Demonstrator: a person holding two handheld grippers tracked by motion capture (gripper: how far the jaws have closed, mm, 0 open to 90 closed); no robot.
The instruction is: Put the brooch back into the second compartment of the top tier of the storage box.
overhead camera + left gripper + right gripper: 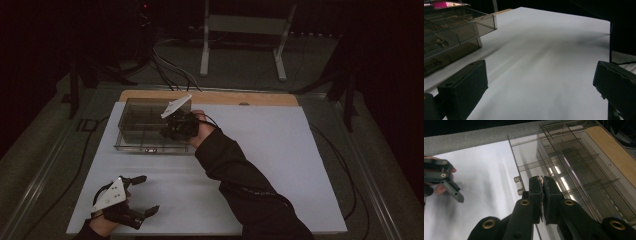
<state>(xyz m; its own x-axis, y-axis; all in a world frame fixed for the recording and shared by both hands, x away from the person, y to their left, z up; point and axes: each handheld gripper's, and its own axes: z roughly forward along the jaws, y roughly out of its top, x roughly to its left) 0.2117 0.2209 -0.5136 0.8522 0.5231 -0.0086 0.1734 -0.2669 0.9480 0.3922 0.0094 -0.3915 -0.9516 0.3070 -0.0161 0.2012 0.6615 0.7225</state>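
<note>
A smoky clear plastic organiser box (142, 125) with several compartments stands at the back left of the white sheet (280, 165). Its shallow drawer (529, 160) with a small handle (517, 185) looks pulled out. My right gripper (166, 133) hovers over the box's front right part. Its jaws (542, 180) are shut, and a small shiny piece glints between the tips; I cannot tell what it is. My left gripper (149, 194) rests near the front left corner of the sheet, open with nothing between its jaws (540, 85). The box (451, 32) lies to its far left.
A wooden strip (210, 96) borders the table behind the sheet. Cables (170, 70) and a white stand (242, 37) sit on the floor beyond. My right forearm (235, 170) crosses the sheet's middle. Small items (439, 43) lie in one compartment.
</note>
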